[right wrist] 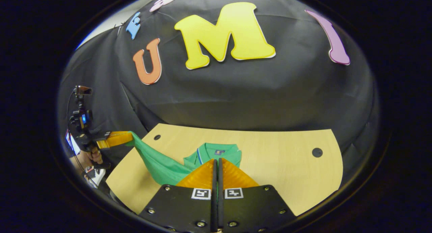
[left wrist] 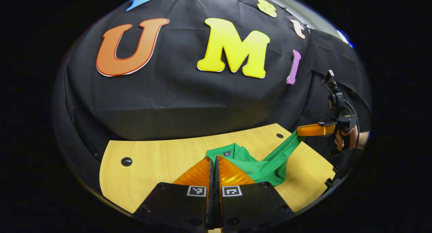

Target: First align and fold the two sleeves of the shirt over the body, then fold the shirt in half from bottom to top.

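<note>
A green polo shirt (left wrist: 263, 167) lies bunched on the wooden table (left wrist: 152, 158), its collar (left wrist: 233, 152) pointing toward the booth wall. In the left gripper view my left gripper (left wrist: 214, 157) is shut, with the shirt just beyond its tips. Off to the right, my right gripper (left wrist: 298, 131) is shut on a sleeve pulled taut up off the table. In the right gripper view my right gripper (right wrist: 216, 160) is shut in front of the collar (right wrist: 217, 150). At the far left, my left gripper (right wrist: 130, 136) pinches the other sleeve of the shirt (right wrist: 158, 165), stretched upward.
The table (right wrist: 287, 165) has round cable holes (right wrist: 316, 152) (left wrist: 126, 161) near its corners. Black cloth hangs right behind its far edge. A hand (left wrist: 341, 138) holds the right gripper's handle, and another hand (right wrist: 96, 157) holds the left one.
</note>
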### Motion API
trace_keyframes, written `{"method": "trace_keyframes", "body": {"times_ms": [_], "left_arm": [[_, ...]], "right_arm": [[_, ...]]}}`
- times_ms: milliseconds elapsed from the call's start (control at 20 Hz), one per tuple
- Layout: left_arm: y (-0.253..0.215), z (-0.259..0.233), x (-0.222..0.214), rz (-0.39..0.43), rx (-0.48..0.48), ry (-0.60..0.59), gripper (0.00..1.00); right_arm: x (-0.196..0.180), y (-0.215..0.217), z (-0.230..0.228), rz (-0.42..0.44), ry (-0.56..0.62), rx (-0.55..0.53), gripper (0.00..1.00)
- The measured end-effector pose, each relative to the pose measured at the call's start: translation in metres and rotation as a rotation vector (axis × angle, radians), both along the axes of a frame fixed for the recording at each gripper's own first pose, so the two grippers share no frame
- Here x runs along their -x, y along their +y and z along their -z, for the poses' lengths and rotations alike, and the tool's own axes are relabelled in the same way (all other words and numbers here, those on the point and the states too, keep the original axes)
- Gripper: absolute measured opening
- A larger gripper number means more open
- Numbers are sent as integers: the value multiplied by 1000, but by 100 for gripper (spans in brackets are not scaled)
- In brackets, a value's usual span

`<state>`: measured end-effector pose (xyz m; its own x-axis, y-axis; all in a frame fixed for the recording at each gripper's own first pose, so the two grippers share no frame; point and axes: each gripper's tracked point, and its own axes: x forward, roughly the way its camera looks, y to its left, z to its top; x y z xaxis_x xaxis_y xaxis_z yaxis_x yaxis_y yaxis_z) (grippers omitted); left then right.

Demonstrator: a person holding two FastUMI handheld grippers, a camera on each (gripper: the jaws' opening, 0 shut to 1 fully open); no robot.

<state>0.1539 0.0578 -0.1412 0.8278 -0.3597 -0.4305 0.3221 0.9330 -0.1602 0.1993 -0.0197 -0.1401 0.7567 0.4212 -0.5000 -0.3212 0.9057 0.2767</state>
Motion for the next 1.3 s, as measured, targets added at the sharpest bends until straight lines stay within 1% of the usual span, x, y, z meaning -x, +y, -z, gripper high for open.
{"method": "trace_keyframes", "body": {"times_ms": [200, 300, 400, 600, 800, 900, 950, 1000, 1050, 1100, 1200, 1300], "left_arm": [[2, 15, -36, -6, -40, -3, 3], [3, 31, -50, -6, -59, 4, 3], [5, 50, -68, -20, -76, 14, 3], [2, 93, -94, -52, -72, 41, 3], [-1, 136, -113, -90, -71, 77, 3], [-2, 156, -113, -121, -75, 114, 3], [-4, 166, -112, -126, -56, 134, 5], [-7, 173, -111, -137, -29, 153, 8], [-7, 177, -110, -159, -11, 167, 30], [-4, 178, -107, -193, -9, 171, 53], [2, 174, -102, -246, 4, 170, 99], [8, 167, -100, -286, 15, 162, 99]], "right_arm": [[-51, -25, 14, 64, -18, 69, 0], [-74, -37, 28, 91, -8, 90, 0], [-88, -43, 53, 97, 10, 112, 0], [-113, -37, 100, 86, 64, 122, 0], [-136, -26, 128, 98, 65, 142, 0], [-143, -24, 143, 92, 63, 197, 0], [-145, -23, 148, 91, 68, 216, 1], [-144, -19, 152, 91, 76, 216, 3], [-145, -16, 154, 95, 79, 214, 4], [-145, -14, 154, 94, 77, 212, 9], [-143, -13, 153, 96, 61, 234, 54], [-140, -19, 146, 116, 33, 260, 100]]}}
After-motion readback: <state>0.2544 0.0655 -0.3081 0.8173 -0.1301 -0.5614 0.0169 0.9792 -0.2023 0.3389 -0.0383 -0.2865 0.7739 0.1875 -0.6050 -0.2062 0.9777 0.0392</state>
